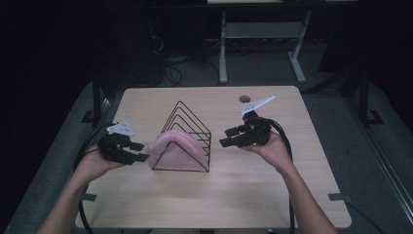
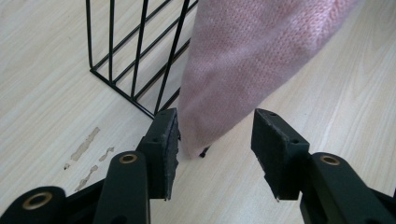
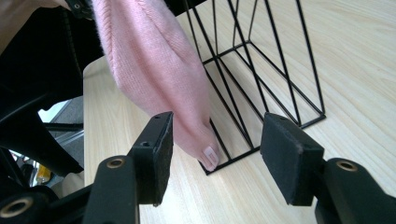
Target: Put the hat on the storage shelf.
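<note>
A pink knitted cloth [image 1: 175, 148] hangs over the near end of a black wire rack [image 1: 187, 122] of triangular dividers, at the middle of the wooden table. My left gripper [image 1: 141, 151] is open just left of the rack. In the left gripper view the cloth [image 2: 252, 60] hangs down beside the rack [image 2: 135, 60], and its lower tip lies between the parted jaws of my left gripper [image 2: 215, 135], close to one pad. My right gripper [image 1: 225, 137] is open a little right of the rack, with nothing held. In the right gripper view a small label shows at the tip of the cloth [image 3: 154, 70], beside the rack [image 3: 266, 70] and beyond my right gripper [image 3: 215, 140].
A small dark round spot [image 1: 244, 99] sits near the far edge of the table [image 1: 243, 195]. Past the table stand a white desk frame [image 1: 263, 34] and loose cables on a dark floor. Bare tabletop lies in front of the rack.
</note>
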A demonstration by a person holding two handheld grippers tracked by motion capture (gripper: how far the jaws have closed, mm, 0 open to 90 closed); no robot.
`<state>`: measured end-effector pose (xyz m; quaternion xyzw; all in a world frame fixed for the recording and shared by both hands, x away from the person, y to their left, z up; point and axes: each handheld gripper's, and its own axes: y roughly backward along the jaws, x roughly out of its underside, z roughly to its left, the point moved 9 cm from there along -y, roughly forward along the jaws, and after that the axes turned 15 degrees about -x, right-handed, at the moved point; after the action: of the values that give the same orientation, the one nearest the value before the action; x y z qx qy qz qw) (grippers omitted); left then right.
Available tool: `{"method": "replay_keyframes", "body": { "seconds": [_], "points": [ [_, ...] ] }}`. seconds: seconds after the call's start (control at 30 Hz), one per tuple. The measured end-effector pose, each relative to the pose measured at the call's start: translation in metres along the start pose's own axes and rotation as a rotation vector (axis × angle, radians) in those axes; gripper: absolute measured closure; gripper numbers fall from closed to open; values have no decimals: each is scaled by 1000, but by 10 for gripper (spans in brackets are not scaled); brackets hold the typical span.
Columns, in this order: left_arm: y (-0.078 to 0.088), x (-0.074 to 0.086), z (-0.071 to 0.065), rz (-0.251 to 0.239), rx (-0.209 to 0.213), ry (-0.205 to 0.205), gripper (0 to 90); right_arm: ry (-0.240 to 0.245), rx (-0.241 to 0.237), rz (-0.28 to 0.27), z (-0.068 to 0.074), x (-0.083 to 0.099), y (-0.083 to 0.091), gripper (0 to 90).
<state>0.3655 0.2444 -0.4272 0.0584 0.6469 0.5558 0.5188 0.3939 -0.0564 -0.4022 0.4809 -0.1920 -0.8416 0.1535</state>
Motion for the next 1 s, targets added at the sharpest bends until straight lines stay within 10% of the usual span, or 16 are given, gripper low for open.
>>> {"method": "replay_keyframes", "body": {
  "seconds": [1.0],
  "points": [
    [-4, 13, 3, 2, -12, 56, 388, -94, 97, -33, -23, 40, 49, 414]
  ]
}}
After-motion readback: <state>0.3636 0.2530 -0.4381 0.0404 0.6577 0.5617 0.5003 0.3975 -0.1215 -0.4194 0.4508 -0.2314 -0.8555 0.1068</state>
